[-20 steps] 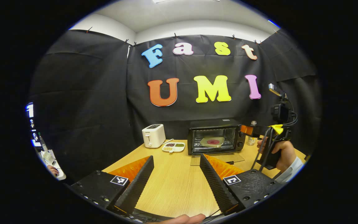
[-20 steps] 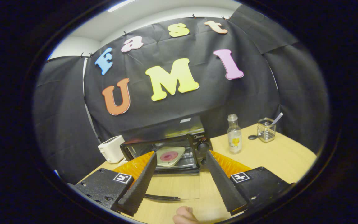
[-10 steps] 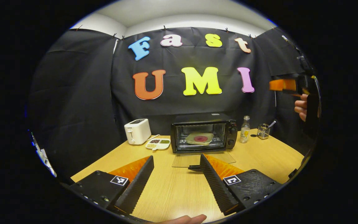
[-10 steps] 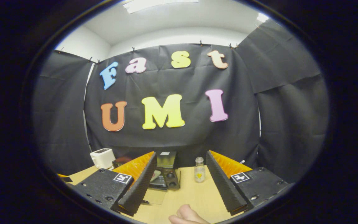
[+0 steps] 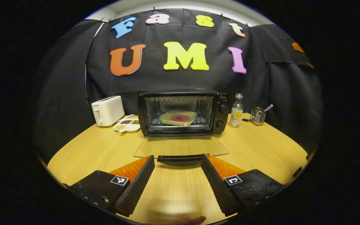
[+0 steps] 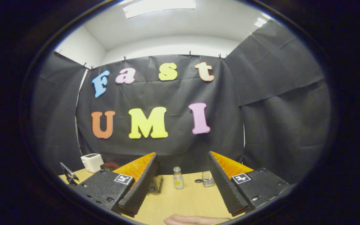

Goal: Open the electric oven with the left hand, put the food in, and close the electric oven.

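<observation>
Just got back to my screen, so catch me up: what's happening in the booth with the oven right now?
The electric oven stands with its glass door folded flat onto the table, and the plate of food sits on the rack inside. The left gripper is open, lined up in front of the door handle but not gripping it. The right gripper is open, holding nothing. The door is not yet closed.

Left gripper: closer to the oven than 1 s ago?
Yes. In the left gripper view the oven looms larger, and the open door's handle now lies just ahead of the open left gripper.
</observation>
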`<control>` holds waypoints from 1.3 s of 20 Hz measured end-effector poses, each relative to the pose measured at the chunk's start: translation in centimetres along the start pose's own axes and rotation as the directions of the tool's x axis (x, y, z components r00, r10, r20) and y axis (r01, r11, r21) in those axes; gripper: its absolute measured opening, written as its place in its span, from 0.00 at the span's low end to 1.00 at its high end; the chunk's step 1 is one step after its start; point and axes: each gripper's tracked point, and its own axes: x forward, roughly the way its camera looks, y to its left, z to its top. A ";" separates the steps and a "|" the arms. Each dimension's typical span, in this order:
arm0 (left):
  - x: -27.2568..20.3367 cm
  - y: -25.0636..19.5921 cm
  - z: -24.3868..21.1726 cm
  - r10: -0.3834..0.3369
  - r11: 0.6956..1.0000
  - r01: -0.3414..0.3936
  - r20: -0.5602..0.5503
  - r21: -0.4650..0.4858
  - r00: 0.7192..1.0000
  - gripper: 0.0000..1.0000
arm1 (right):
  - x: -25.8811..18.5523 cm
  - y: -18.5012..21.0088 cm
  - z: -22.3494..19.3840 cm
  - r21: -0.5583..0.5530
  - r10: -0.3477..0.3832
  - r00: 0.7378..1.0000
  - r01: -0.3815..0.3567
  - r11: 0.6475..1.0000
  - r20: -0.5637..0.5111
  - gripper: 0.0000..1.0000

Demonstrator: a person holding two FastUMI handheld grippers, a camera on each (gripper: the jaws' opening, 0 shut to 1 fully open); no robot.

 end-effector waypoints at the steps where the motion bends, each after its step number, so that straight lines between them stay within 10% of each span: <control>1: 0.8 -0.3 -0.7 0.005 1.000 -0.005 -0.021 0.015 1.000 0.95 | -0.1 -0.2 0.2 -0.006 -0.001 1.000 0.001 1.000 0.003 1.00; 26: 6.9 -2.2 -3.9 -0.018 1.000 0.013 -0.224 -0.026 0.974 0.96 | -0.9 -3.8 -0.8 0.009 0.016 1.000 -0.016 1.000 0.005 0.96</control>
